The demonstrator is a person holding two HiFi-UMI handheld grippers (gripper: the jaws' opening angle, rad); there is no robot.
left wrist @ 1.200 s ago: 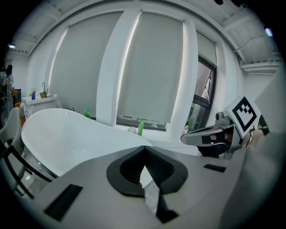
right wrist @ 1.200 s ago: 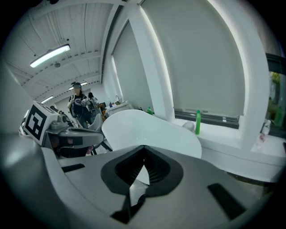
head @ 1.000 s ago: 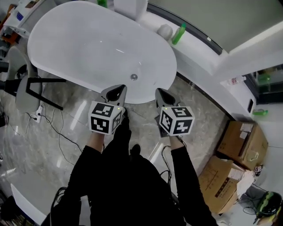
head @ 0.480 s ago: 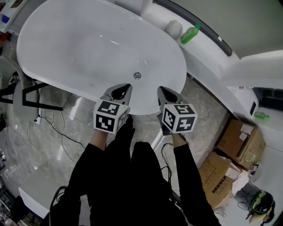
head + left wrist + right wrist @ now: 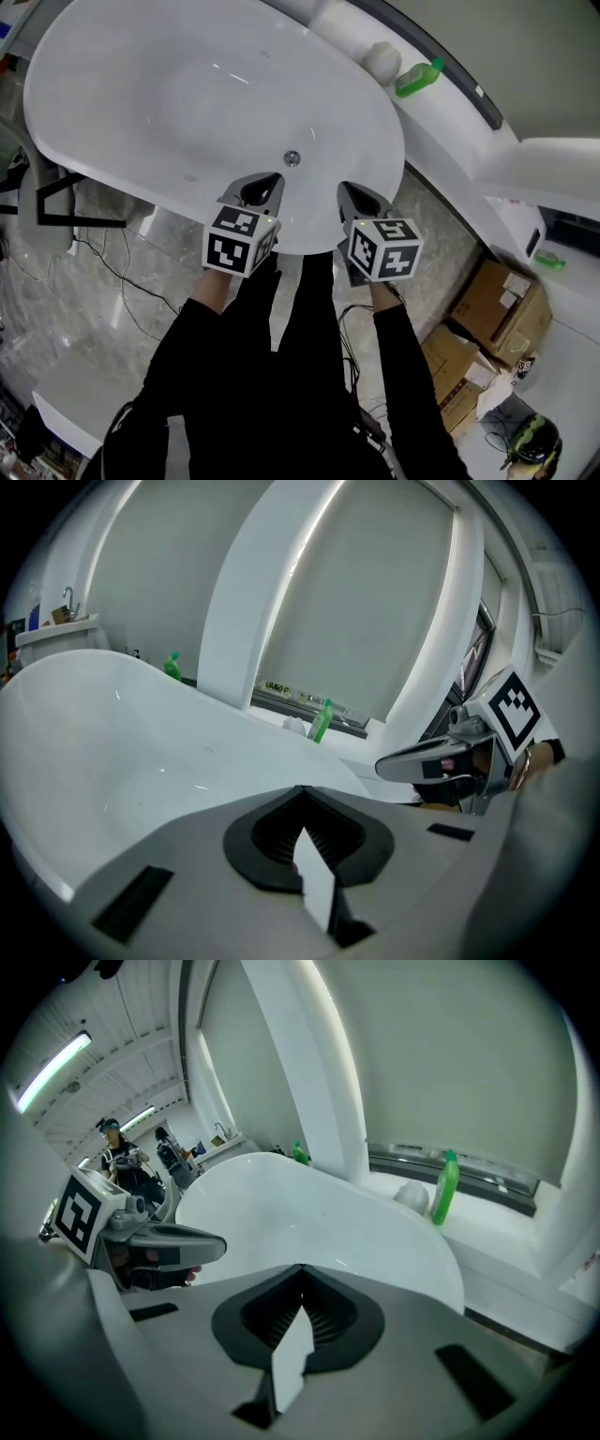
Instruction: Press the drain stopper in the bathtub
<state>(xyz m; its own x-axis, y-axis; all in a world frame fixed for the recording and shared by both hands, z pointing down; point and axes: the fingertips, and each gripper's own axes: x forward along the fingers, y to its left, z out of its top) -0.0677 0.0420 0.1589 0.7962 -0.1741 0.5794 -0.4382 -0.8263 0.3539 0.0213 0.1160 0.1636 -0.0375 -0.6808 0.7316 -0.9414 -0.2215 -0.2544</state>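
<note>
Both grippers are reaching further over the near rim than a second ago, and the tub is filling more of the head view. Left gripper (image 5: 266,184) is showing its jaws closed tip to tip in its own view (image 5: 300,791), nothing between them. Right gripper (image 5: 351,193) is doing the same (image 5: 300,1269): jaws together, empty. Both are hovering side by side, apart from each other, tips pointing into the bathtub (image 5: 131,84).

Drain stopper (image 5: 292,158) is sitting on the tub floor just ahead of the tips, between the two grippers and a bit nearer the left one. Neither gripper is touching it. Neither gripper view is showing the stopper; the jaws are blocking it.

Further out, beyond the tub's far rim and ahead-right of the right gripper, a green bottle (image 5: 418,78) is lying on the white ledge (image 5: 469,117), with a white rounded object (image 5: 382,56) just beside it. Behind and right of the right gripper, cardboard boxes (image 5: 492,300) are sitting on the marble floor (image 5: 112,272). Cables (image 5: 103,258) are trailing across the floor left of the left gripper.
</note>
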